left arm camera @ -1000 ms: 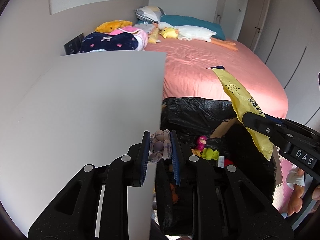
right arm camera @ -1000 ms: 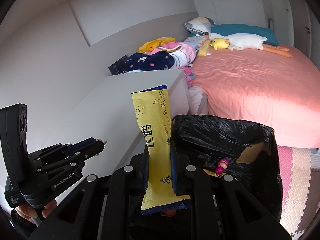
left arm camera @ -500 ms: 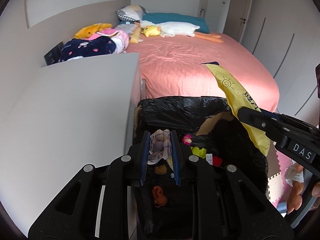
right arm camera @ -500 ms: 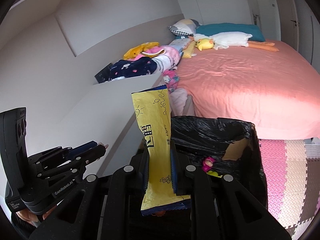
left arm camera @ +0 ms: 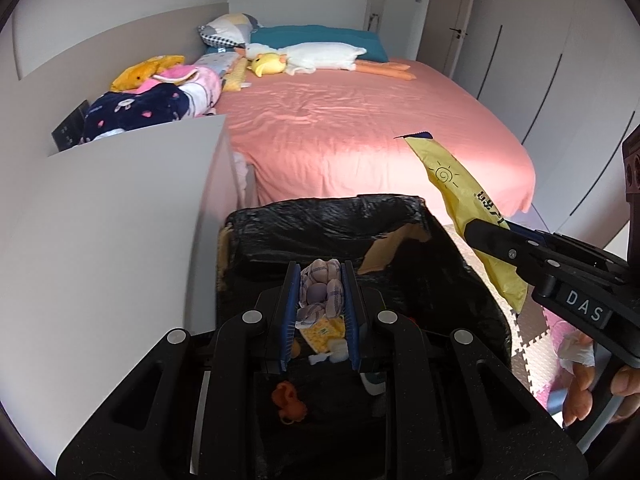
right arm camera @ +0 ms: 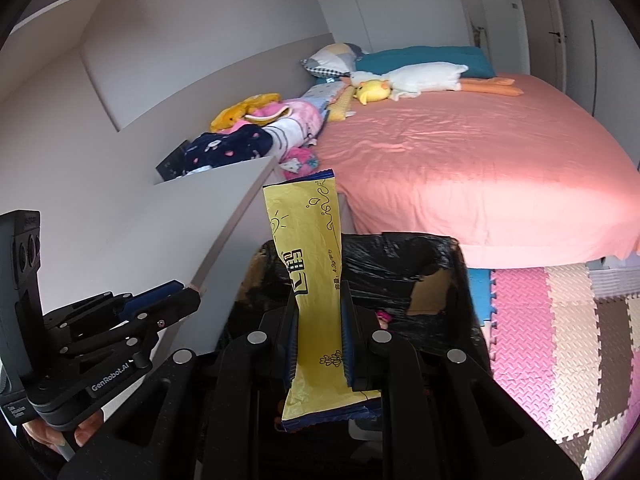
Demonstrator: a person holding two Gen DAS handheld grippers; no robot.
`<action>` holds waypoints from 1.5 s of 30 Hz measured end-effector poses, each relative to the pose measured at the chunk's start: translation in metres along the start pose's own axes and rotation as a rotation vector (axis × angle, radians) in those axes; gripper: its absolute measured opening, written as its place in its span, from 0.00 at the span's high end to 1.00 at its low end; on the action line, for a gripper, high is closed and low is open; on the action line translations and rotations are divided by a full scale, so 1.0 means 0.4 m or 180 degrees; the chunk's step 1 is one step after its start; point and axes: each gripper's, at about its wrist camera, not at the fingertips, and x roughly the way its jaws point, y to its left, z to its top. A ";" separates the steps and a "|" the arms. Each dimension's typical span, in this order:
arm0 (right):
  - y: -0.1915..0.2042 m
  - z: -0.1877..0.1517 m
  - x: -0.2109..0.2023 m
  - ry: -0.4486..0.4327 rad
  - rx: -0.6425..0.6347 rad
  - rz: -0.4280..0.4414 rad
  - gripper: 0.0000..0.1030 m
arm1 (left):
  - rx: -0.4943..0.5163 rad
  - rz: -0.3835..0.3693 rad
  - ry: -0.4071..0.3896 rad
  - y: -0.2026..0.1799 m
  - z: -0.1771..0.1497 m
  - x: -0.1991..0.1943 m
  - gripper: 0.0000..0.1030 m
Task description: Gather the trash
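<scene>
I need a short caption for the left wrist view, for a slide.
Left gripper holds crumpled checked trash over the black-lined bin; right gripper holds a yellow wrapper.

Pink-sheeted bed with plush toys, white cabinet top beside it, foam mat floor, pale walls
</scene>
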 end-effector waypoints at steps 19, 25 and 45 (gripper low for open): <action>-0.009 0.005 0.000 -0.0081 0.0031 -0.0222 0.32 | -0.0013 0.0008 0.0052 -0.008 -0.007 0.008 0.05; -0.019 0.004 -0.004 -0.0091 0.0075 -0.0253 0.29 | -0.0042 0.0121 -0.0049 0.008 -0.007 -0.003 0.05; -0.016 0.003 0.003 -0.0058 0.0066 -0.0239 0.29 | -0.0128 0.0087 -0.0037 0.028 -0.015 -0.002 0.05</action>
